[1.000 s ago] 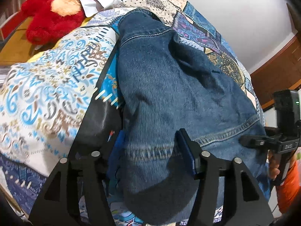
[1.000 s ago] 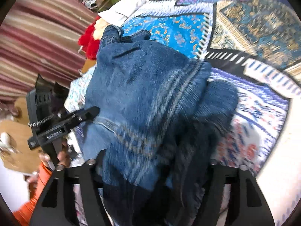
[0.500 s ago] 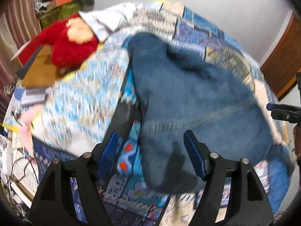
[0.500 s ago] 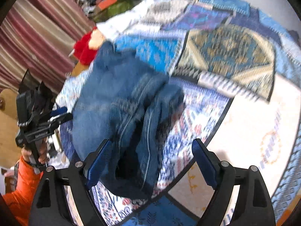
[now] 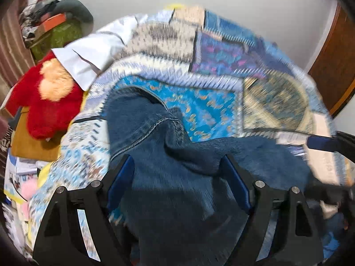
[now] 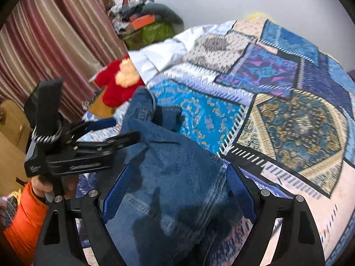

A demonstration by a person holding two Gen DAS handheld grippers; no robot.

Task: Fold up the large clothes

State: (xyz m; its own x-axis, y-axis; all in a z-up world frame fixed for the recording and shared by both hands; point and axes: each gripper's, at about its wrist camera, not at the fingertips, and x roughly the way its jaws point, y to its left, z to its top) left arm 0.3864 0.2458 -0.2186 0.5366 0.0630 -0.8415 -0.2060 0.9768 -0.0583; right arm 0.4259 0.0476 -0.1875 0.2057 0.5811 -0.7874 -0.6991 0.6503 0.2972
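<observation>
Jeans [image 6: 173,177] lie bunched on the patchwork bedspread [image 6: 299,119], w/ both grippers over them. Left gripper [image 5: 177,184] & right gripper [image 6: 175,186] have jaws apart, nothing clamped, probably lining up for the next fold.

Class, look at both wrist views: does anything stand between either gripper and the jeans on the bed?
Nothing visible does. The jeans lie on the quilt directly between the open fingers of the left gripper, and likewise between those of the right gripper. The red plush toy and white shirt lie off to the side.
</observation>
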